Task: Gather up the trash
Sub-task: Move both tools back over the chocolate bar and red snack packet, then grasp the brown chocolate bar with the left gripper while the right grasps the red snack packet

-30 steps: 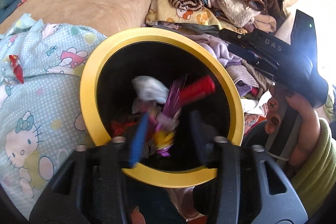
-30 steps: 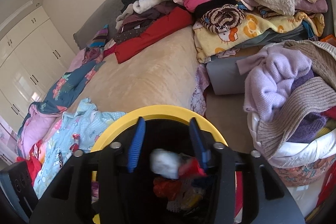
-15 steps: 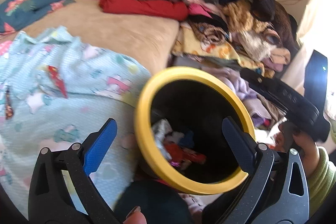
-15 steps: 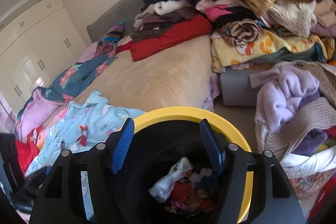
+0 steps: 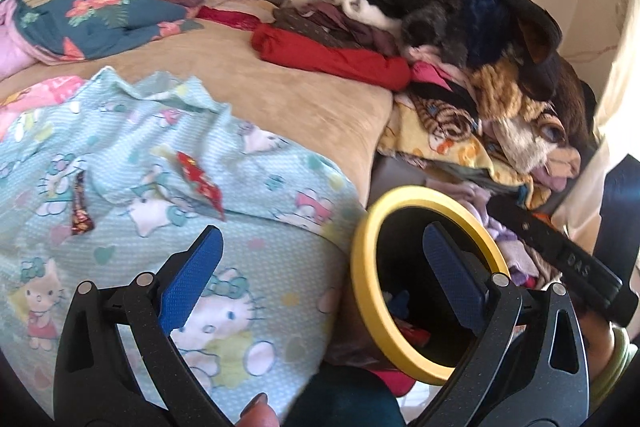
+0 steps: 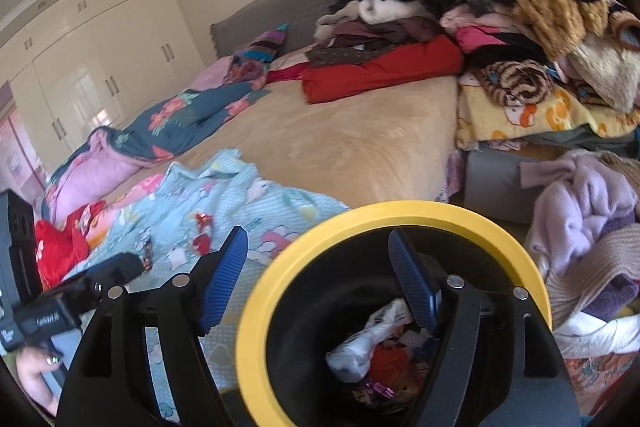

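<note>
A black bin with a yellow rim [image 5: 362, 267] [image 6: 404, 211] stands beside the bed and holds several wrappers, among them a white one [image 6: 366, 343]. A red wrapper [image 5: 200, 181] [image 6: 202, 231] and a dark wrapper [image 5: 80, 211] [image 6: 147, 251] lie on the light-blue Hello Kitty blanket [image 5: 132, 131] [image 6: 224, 187]. My left gripper [image 5: 320, 251] is open and empty, over the blanket's edge and the bin's left rim. My right gripper [image 6: 318, 251] is open and empty, above the bin's left rim.
A tall pile of clothes [image 5: 460, 39] [image 6: 520, 7] covers the bed's far right. A tan cover [image 5: 280, 87] spreads over the middle. A flowered blue quilt [image 5: 100, 19] lies far left. Lilac knitwear in a basket [image 6: 584, 203] stands right of the bin.
Both grippers have opened wide and dropped wrappers into the bin. The left gripper has swung left from above the bin toward the blanket; the right has shifted slightly left.
</note>
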Tool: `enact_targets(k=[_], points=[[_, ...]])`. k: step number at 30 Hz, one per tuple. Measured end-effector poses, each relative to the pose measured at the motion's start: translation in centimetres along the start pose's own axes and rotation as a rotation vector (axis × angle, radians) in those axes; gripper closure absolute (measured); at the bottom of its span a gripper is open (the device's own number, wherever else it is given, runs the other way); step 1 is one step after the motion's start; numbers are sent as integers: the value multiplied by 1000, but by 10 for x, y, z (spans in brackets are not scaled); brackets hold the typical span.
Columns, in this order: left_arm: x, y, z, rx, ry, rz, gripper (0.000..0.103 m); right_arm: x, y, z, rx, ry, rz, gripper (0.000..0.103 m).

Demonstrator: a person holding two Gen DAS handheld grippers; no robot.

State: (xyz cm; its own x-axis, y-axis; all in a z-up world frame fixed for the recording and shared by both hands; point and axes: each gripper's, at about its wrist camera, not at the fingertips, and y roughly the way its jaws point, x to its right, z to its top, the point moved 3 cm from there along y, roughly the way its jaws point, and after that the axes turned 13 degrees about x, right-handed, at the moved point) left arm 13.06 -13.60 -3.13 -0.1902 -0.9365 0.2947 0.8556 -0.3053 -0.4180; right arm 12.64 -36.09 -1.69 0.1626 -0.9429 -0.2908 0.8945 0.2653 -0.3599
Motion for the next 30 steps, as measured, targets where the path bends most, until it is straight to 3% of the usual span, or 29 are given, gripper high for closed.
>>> enact_targets(k=[14, 30], points=[[-77, -16, 13, 56, -109, 126, 11, -75, 41, -15, -84, -121, 110, 32], [-177, -19, 1, 39, -269, 273, 11, -140, 117, -48, -219, -240, 195, 32]])
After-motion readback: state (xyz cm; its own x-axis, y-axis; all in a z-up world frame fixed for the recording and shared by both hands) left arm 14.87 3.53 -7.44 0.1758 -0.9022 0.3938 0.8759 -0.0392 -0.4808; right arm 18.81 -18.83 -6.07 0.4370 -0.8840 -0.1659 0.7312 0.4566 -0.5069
